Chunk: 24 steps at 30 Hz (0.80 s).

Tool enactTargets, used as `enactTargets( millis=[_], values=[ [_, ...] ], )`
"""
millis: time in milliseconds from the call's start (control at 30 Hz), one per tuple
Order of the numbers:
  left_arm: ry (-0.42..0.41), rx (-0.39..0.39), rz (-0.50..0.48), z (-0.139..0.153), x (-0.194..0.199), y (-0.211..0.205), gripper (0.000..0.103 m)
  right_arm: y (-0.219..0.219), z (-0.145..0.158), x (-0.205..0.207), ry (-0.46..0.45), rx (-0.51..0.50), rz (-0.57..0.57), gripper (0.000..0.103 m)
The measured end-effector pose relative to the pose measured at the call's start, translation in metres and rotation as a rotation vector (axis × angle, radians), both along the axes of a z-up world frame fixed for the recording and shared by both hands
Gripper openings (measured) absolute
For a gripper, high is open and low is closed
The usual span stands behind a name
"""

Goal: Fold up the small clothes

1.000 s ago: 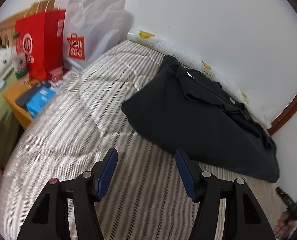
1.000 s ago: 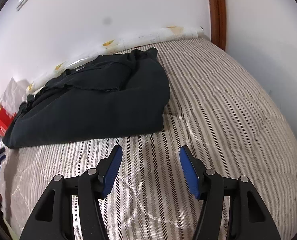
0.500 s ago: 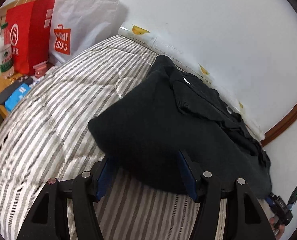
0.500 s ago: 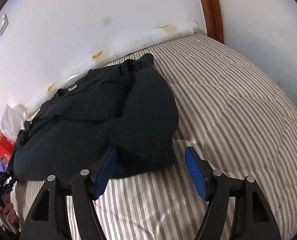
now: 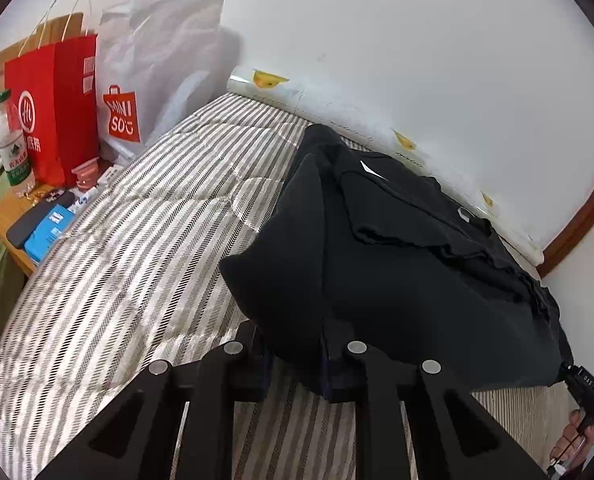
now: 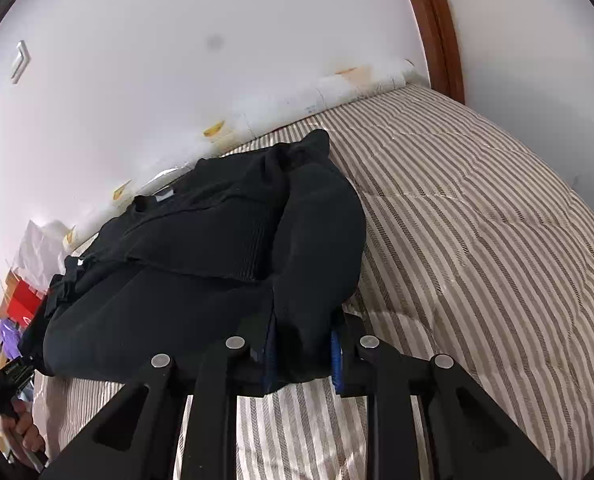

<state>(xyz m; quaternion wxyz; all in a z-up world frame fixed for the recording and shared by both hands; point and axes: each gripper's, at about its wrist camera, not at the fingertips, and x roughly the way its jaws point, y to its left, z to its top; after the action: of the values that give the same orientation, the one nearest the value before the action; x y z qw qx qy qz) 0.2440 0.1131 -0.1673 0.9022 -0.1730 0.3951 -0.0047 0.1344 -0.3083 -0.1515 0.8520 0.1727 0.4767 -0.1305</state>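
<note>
A black garment point(image 5: 397, 264), partly folded, lies on the striped bed cover point(image 5: 145, 256) near the wall. My left gripper point(image 5: 295, 364) is at the garment's near left corner. Its jaws are closing, with a bunch of black fabric pinched between the pads. In the right wrist view the same garment point(image 6: 201, 248) stretches away to the left. My right gripper point(image 6: 303, 360) is at its near right corner, jaws also closing, blue pads pressing on a fold of fabric. The cloth hides most of each pad.
A red paper bag point(image 5: 53, 108), a white shopping bag point(image 5: 153, 80) and a water bottle point(image 5: 13, 148) stand beside the bed's left end, by a wooden bedside table point(image 5: 5, 220). A white paper roll point(image 5: 337, 108) runs along the wall. A wooden door frame point(image 6: 437, 28) rises at right.
Both grippers came forward to the garment's near edge. Their jaws went from wide apart to narrowed on black fabric, which now bunches up at each corner.
</note>
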Motion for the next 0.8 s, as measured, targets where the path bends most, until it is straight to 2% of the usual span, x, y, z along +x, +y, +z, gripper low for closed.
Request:
enactTargets(
  millis=[300,800],
  values=[
    [0.000,0.008,-0.005,0.005,-0.042,0.003,0.016,0.010,0.014,-0.033,0.013,-0.020,0.018,0.021],
    [-0.024,-0.005,-0.039,0.004,-0.147,0.004,0.016,0.022,0.047,-0.130,0.023,-0.081,0.084,0.021]
  ],
)
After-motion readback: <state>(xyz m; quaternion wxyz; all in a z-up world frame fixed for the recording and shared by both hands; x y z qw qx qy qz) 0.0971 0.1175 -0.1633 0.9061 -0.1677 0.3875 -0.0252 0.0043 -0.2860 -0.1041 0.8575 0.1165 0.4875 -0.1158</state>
